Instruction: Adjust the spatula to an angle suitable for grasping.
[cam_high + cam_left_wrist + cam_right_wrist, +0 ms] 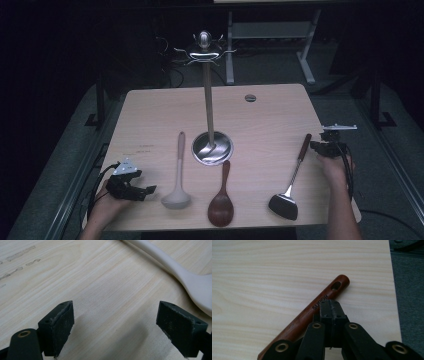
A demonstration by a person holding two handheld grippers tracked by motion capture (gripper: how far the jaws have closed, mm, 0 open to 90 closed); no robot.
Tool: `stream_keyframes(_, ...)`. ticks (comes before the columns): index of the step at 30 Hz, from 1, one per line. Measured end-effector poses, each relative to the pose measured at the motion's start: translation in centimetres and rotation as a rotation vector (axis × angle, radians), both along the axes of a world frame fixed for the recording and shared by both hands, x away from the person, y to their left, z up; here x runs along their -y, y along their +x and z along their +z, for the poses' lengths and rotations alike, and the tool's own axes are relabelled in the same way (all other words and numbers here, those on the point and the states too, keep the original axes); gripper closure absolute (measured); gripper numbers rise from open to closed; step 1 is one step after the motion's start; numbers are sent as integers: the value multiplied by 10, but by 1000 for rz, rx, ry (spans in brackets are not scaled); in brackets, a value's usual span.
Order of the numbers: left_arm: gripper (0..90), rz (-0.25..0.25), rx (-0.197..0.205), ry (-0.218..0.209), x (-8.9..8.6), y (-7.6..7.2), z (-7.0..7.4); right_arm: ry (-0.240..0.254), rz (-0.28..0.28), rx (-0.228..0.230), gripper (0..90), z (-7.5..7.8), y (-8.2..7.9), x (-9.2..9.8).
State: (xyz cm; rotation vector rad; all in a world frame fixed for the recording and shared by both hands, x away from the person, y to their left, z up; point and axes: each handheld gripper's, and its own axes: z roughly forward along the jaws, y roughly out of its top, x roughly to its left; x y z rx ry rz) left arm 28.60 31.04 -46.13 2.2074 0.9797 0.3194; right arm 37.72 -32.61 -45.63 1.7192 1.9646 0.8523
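On the light wooden table stands a steel utensil stand with hooks at its top. In front of it lie a white ladle, a dark wooden spoon and a spatula with a brown wooden handle. My right gripper is shut, its jaws pressed together with nothing between them. It hovers just over the spatula handle near the handle's holed end; in the right gripper view the tips overlap the handle. My left gripper rests open at the front left. Its pads stand wide apart over bare wood, with the ladle to their right.
The table's right edge runs close beside the right gripper, with grey floor beyond it. A round cable hole sits at the table's far side. White frame legs stand on the floor behind the table.
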Motion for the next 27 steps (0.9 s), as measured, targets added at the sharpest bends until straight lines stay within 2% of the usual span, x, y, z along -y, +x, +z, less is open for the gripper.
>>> stream_keyframes(4,144,2,-1,-1,0,-1,0,-18,6,-32,900,-4,3,-1)
stream_keyframes(27,145,6,6,-9,-2,-1,2,-7,123,-51,900,-6,6,-30)
